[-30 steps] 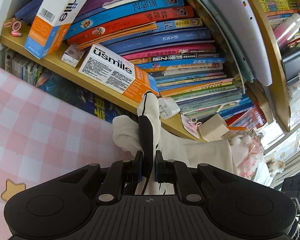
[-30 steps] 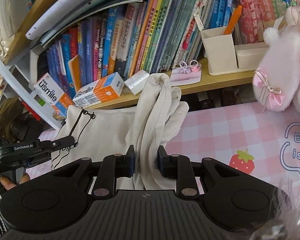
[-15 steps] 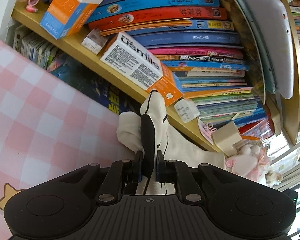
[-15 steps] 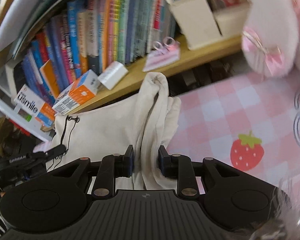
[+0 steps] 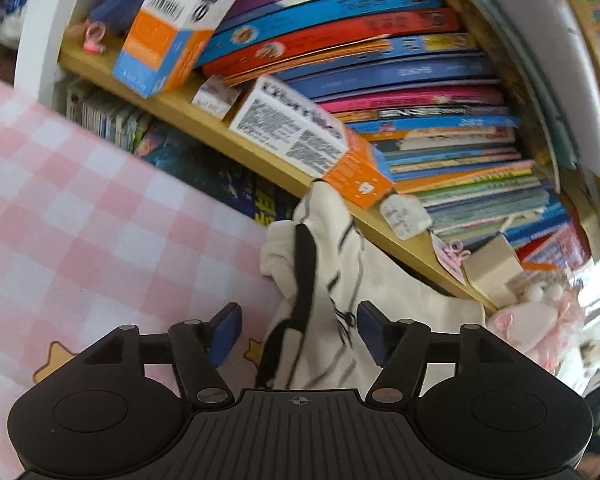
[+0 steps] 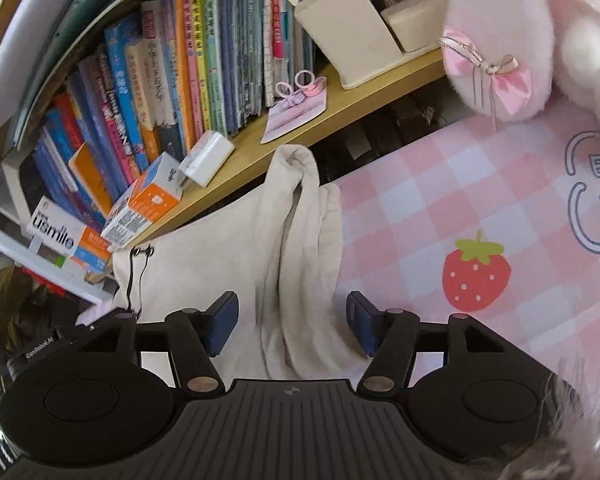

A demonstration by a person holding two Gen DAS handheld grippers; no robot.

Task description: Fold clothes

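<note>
Both claws were opening around the cream cotton garment with black drawstrings.
Its bunched folds stood between the blue pads of the left claw and right claw, untouched, on the pink checked bench beside the wooden bookshelf.

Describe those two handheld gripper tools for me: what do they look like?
Both match: the left gripper and right gripper have a wide matte-black ribbed body, round side bulges, black linkages with metal rivets, and dark blue pads. A small crosshair marks each centre.
</note>
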